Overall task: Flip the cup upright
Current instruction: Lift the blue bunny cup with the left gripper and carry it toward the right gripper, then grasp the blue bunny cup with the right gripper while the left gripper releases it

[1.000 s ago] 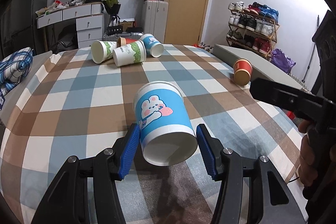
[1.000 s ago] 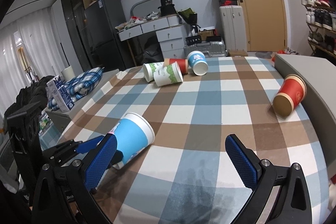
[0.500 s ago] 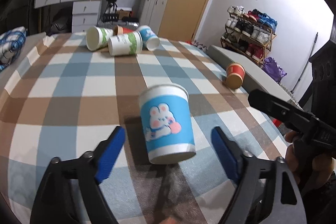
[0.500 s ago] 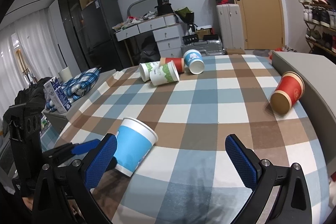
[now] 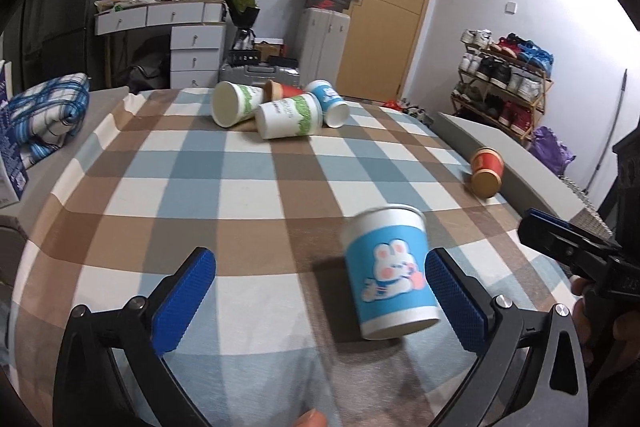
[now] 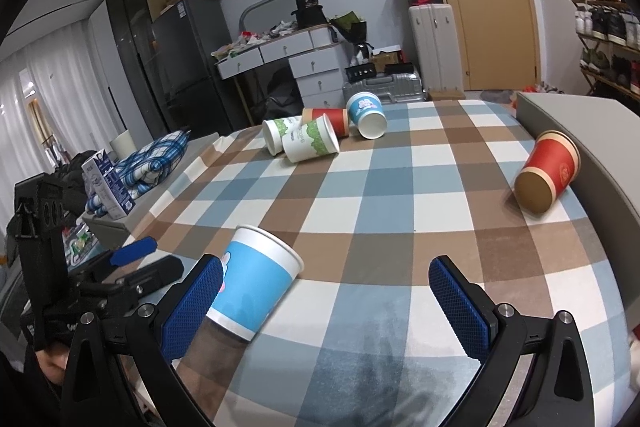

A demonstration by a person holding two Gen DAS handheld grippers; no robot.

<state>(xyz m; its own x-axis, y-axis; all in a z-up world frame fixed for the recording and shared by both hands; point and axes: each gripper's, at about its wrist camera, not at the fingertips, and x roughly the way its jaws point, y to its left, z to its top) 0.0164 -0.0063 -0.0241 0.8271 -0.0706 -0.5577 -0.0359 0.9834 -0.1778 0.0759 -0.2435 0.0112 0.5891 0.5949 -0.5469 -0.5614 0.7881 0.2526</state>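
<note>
A blue paper cup with a rabbit picture (image 5: 390,273) stands upright, mouth up, on the checked tablecloth (image 5: 240,187). It also shows in the right wrist view (image 6: 256,285). My left gripper (image 5: 320,291) is open and empty; the cup stands just inside its right finger pad (image 5: 456,303), free of both pads. My right gripper (image 6: 326,303) is open and empty, with the cup beside its left finger pad (image 6: 192,307). A red cup (image 6: 546,177) lies on its side at the right.
Several cups (image 5: 280,107) lie on their sides in a cluster at the table's far end (image 6: 324,131). A grey box (image 6: 580,131) runs along the right edge. A milk carton (image 6: 108,187) and a folded plaid cloth (image 5: 44,115) sit left.
The left gripper opened and let go of the blue cup, which went from tilted on its side to standing upright. The left gripper then shifted left. The right gripper stayed open.
</note>
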